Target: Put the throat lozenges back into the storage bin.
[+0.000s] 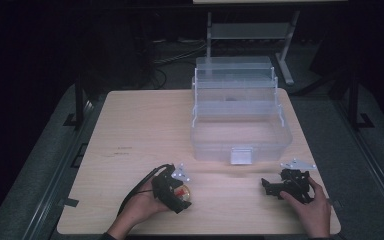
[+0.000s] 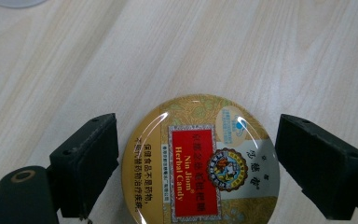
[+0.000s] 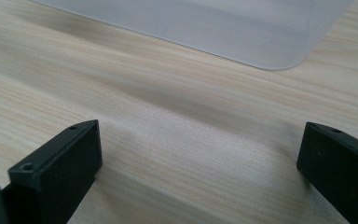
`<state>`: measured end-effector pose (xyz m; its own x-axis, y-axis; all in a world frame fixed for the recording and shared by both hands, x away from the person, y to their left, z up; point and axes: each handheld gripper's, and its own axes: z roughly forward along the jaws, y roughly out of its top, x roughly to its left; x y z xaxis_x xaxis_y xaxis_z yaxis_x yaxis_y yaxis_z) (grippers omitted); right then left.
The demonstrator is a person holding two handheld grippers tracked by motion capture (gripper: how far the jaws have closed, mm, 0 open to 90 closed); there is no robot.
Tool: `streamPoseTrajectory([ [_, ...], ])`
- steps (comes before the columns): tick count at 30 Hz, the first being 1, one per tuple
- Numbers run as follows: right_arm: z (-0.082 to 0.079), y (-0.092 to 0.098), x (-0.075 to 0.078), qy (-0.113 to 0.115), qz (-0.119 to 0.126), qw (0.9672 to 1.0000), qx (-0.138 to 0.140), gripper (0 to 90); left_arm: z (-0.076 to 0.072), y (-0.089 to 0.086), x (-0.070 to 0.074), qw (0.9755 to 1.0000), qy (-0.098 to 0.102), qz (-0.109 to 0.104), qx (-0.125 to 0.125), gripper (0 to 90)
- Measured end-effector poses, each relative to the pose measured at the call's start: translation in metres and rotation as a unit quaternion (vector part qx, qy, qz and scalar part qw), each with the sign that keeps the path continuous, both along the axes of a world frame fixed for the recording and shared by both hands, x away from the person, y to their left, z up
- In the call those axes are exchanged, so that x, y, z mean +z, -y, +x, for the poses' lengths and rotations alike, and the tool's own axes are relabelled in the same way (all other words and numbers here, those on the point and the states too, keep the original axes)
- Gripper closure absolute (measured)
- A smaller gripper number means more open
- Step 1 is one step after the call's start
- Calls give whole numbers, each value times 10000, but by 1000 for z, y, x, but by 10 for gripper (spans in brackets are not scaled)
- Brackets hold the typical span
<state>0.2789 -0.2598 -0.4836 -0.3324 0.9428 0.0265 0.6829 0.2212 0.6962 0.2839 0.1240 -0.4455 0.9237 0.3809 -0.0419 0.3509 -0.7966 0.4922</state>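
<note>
High view: pale wood-grain table (image 1: 145,125), rounded corners. Far right of centre, clear plastic box (image 1: 240,120), tiered lid trays raised, flat latch at front. Left gripper (image 1: 172,187) held in left hand (image 1: 140,207) near front edge, over round tin (image 1: 184,192). Right gripper (image 1: 275,187) in right hand (image 1: 312,207), front right, pointing left, well apart from tin.

Left gripper view: jaws spread wide, either side of tin (image 2: 203,161), neither pad touching; narrow gap at left pad, wider at right. Tin flat on table, glossy gold lid, red label panel reading "Nin Jiom Herbal Candy", circular emblem, white section at right.

Right gripper view: jaws wide apart, nothing between them, matte black blocks over bare wood grain. Frosted rounded corner of box (image 3: 242,32) beyond.
</note>
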Motion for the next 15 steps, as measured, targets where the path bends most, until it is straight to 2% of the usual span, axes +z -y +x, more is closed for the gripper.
streamPoseTrajectory([
  [6,0,0,0,-1,-1,10000,0,0,0,0,-4,9999,-80,66,8,132],
  [9,0,0,0,-1,-1,10000,0,0,0,0,-5,9999,-77,133,-36,132],
  [15,0,0,0,-2,1,10000,-1,0,-1,0,-6,9999,-78,139,-6,144],
])
